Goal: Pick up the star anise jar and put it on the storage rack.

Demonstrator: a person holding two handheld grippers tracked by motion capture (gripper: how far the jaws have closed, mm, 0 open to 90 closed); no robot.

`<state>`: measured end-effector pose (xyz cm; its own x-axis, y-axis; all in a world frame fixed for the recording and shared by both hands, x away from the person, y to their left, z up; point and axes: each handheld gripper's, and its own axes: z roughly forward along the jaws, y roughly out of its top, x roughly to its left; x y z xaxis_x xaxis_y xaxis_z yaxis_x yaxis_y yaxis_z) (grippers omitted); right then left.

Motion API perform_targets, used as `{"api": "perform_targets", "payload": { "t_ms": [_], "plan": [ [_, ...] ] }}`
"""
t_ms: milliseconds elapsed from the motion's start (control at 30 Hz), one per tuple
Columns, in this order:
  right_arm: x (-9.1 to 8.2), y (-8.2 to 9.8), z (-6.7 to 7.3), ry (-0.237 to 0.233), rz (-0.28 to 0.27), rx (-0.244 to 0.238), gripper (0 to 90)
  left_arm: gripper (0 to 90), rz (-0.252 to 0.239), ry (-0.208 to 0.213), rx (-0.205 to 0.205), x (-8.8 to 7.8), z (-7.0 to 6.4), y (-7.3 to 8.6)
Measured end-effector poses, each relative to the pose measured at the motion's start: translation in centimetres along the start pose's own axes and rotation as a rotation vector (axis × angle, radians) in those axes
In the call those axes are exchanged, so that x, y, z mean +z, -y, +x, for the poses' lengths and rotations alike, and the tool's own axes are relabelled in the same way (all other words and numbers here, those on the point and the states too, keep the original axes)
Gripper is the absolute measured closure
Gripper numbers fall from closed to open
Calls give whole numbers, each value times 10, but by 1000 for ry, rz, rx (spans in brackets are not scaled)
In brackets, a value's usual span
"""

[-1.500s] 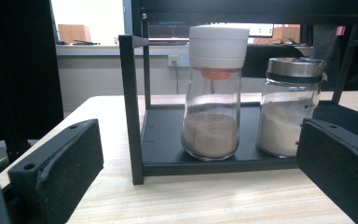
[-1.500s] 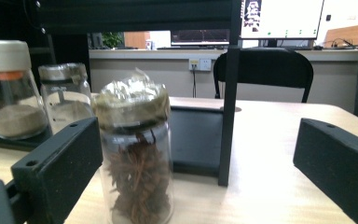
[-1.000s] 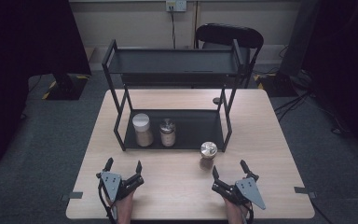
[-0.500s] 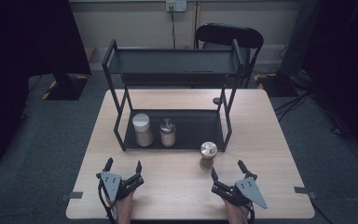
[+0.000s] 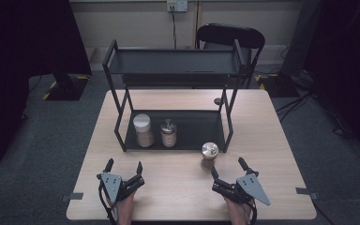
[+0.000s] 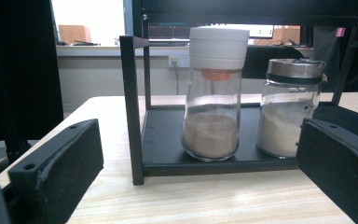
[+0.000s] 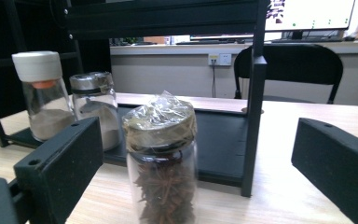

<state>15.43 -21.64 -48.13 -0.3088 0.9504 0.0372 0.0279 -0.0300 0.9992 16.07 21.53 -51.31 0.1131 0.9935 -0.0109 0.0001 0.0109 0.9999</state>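
High view: a black two-tier shelf rack [image 5: 173, 101] is seen standing on the light wooden surface [image 5: 272, 140], with a dark chair [image 5: 230, 36] behind it. On the rack's bottom tray two jars are parked side by side, near but not touching: a white-capped jar [image 5: 143, 130] of brownish powder on the left and a metal-lidded jar [image 5: 168, 133] of pale powder beside it. A third jar, the star anise jar [image 5: 209, 155], is set on the surface just in front of the rack's front right leg, its lid wrapped in clear plastic.

The left tool [image 5: 123, 167] is held low near the front edge, jaws spread wide, nothing between them. Same deal with the right tool [image 5: 228, 168]: jaws wide, nothing gripped, with the star anise jar just ahead of it.
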Motion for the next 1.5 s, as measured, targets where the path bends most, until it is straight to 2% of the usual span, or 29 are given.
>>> {"api": "perform_targets", "payload": {
  "t_ms": [67,233,433,733,1200,1500],
  "plan": [
    [1,0,0,-7,-7,-5,13,1,-1,0,-1,0,0,0],
    [5,-8,-1,-28,34,8,21,1,-2,1,0,0,0,0],
    [12,-13,0,-48,59,-30,14,1,-3,0,-1,0,0,0],
    [23,-19,1,-73,75,-48,29,1,-4,0,-1,0,0,1],
    [39,-24,3,-94,96,-73,63,1,-6,0,-2,0,0,1],
    [50,-21,3,-91,146,-76,113,1,-5,0,-2,0,0,1]
  ]
}}
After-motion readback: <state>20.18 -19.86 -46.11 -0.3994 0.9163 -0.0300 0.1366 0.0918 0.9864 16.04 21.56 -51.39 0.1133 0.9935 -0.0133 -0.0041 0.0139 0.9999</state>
